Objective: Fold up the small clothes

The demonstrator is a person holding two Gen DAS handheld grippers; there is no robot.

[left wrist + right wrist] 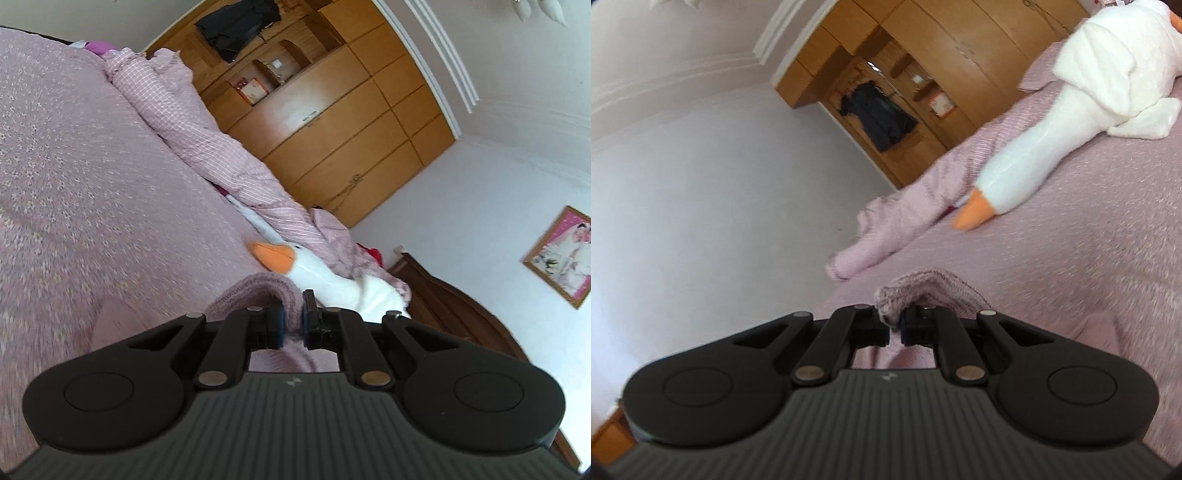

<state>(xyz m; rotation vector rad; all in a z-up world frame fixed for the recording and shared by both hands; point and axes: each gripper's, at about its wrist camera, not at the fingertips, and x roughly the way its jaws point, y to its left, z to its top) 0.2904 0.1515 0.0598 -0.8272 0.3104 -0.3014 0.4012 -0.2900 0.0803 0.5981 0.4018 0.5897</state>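
- The left gripper [292, 320] is pinched tight on a fold of the pink knit garment [258, 291]; the cloth bulges up between its jaws and hangs down under them, off the bed [92, 184]
- The right gripper [894, 328] is squeezed on another edge of the same soft piece [923, 286]; a frayed corner pokes out just past the tips
- So both grippers hold the little knit thing at once, one end each; it is up in the air between them, above the pink bedspread, on the near side of the toy goose [317, 273]
- The goose is my marker; seen from the left gripper its orange beak is just beyond the cloth, and seen from the right gripper the goose [1071, 110] lies farther off, stretched along the bed toward the wardrobe [351, 122]
- The bunched pink quilt [207, 147] runs along the far side of the goose, well away from the held cloth
- I think the long way of the garment runs from one gripper to the other; neither is nearer, since both have it already
- What matters next, I guess, is that flat bed lies below, on this side of the goose; the cloth could be lowered there, one end brought over the other; how much hangs below I cannot see
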